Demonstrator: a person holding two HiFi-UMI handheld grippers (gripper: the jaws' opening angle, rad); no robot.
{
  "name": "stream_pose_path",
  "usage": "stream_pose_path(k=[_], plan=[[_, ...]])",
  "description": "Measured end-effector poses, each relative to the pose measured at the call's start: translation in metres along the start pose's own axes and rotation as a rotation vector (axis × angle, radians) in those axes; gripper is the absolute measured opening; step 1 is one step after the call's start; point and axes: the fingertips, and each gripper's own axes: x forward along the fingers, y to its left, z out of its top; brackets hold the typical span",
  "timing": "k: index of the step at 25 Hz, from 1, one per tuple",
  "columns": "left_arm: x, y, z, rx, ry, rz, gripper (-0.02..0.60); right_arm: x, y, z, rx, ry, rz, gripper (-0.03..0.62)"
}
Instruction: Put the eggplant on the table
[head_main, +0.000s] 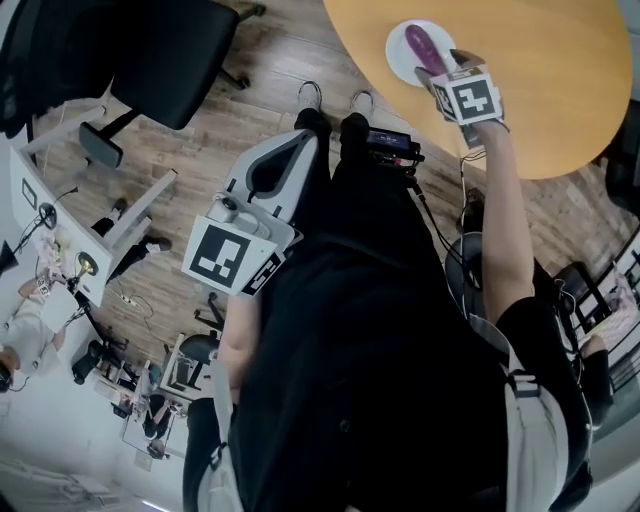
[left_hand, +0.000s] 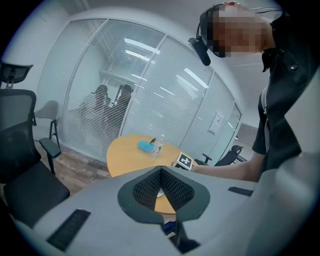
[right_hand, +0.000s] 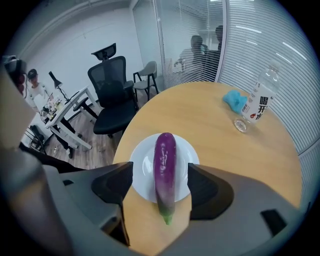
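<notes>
A purple eggplant (right_hand: 165, 170) lies lengthwise on a white plate (right_hand: 142, 165), its green stem end hanging over the plate's near rim above the round wooden table (right_hand: 210, 120). My right gripper (right_hand: 160, 192) points steeply down over it, jaws open on either side of the eggplant with gaps to both pads. In the head view the eggplant (head_main: 425, 45) and plate (head_main: 400, 50) sit at the table's (head_main: 560, 80) near edge, just beyond the right gripper (head_main: 438, 72). My left gripper (head_main: 303, 143) hangs by the person's legs, away from the table, shut and empty (left_hand: 161, 169).
A water bottle (right_hand: 260, 107), a small glass and a blue cloth (right_hand: 234, 100) stand at the table's far side. A black office chair (head_main: 170, 50) is left of the table on the wooden floor. Desks with equipment (head_main: 60, 230) and glass walls surround the room.
</notes>
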Motion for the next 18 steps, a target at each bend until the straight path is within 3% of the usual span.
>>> stream_pose_path(k=[2,9,18], plan=[[0.004,-0.004,0.003,0.026,0.01,-0.027,0.011,-0.006,0.009,0.004,-0.005,-0.022,0.016,0.321],[0.036,-0.02,0.013,0.096,0.05,-0.112,0.011,-0.043,0.001,0.015,0.0,-0.126,-0.047,0.321],[0.1,-0.073,0.009,0.205,0.118,-0.329,0.011,-0.137,-0.002,0.005,0.183,-0.389,-0.069,0.319]])
